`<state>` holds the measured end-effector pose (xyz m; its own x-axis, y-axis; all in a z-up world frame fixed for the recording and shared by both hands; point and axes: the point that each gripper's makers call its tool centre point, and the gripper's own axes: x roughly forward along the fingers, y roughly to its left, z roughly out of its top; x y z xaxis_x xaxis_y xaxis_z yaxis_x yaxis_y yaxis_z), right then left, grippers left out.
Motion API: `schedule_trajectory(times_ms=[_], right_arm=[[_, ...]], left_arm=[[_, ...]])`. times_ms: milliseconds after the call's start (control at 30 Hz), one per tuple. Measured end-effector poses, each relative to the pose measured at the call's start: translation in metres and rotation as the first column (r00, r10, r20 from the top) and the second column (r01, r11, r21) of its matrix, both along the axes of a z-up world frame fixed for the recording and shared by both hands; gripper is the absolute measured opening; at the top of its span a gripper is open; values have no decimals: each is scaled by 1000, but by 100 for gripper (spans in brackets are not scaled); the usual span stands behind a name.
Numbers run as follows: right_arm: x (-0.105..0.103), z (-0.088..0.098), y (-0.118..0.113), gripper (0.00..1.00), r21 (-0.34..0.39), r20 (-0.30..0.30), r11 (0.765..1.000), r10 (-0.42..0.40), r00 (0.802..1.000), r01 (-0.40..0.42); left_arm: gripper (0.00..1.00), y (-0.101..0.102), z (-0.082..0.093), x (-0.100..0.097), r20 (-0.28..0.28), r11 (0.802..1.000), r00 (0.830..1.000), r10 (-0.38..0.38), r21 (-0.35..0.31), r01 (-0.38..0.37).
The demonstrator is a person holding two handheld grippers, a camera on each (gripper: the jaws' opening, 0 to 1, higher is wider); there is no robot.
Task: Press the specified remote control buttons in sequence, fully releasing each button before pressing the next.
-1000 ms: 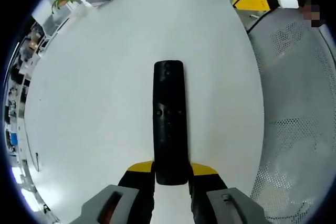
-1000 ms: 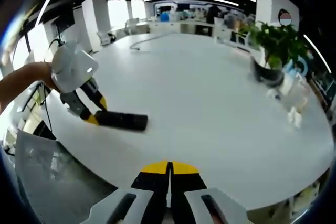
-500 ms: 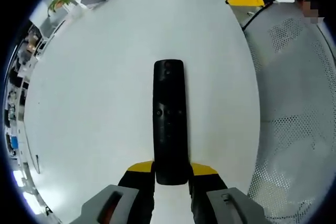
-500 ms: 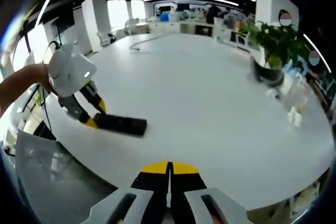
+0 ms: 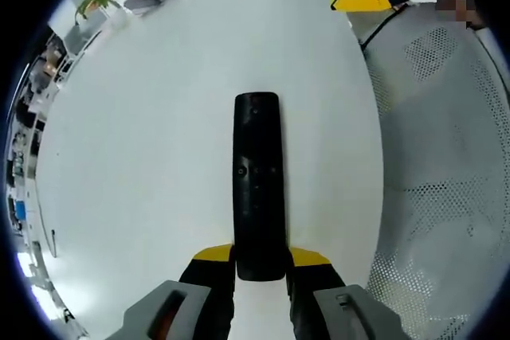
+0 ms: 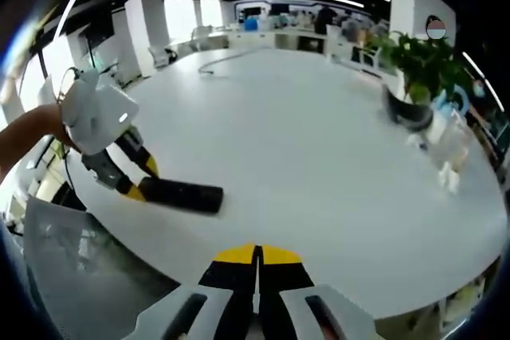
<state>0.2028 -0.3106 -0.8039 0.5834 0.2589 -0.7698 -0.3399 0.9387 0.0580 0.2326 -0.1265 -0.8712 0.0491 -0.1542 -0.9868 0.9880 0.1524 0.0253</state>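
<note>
Left gripper (image 5: 260,264) gripping the remote (image 5: 257,185) on the white table (image 5: 159,117).
Right gripper (image 6: 256,264) is hovering near, jaws closed, empty.

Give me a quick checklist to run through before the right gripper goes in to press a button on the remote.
1. Remote clamped at its near end by the left gripper: ok.
2. Remote lying on the table: ok.
3. Button side facing up: ok in the left gripper view.
4. Right gripper jaws closed for pressing: ok.
5. Right gripper clear of the remote, nothing pressed: ok.
6. Which button is first: cannot tell, labels too small.
</note>
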Motion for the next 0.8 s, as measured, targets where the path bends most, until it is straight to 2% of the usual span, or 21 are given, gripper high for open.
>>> schedule_trajectory(times_ms=[100, 200, 233, 333, 433, 567, 800], right_arm=[[-1, 0, 1, 0, -2, -3, 1000, 4, 1000, -4], [-2, -1, 3, 0, 3, -14, 1000, 10, 1000, -10], [-3, -1, 3, 0, 3, -19, 1000, 12, 1000, -12], [-3, -1, 3, 0, 2, -18, 1000, 14, 1000, -14], [-4, -2, 4, 0, 4, -26, 1000, 15, 1000, -15], [-5, -3, 6, 0, -6, -31, 1000, 29, 999, -29], [-5, -3, 5, 0, -2, -32, 1000, 25, 999, -25]], left_arm=[[24, -4, 1, -8, -11, 999, 1000, -5, -37, 5], [24, -13, 2, -16, -24, 994, 999, 35, -104, -37], [24, -13, 1, -16, -9, 993, 999, 39, -110, -39], [23, -12, 1, -19, 20, 993, 999, 35, -115, -32], [24, -12, 1, -18, 10, 991, 998, 55, -120, -53], [24, -14, 1, -19, 5, 996, 1000, 27, -89, -26], [24, -15, 0, -23, 4, 997, 1000, 7, -74, -7]])
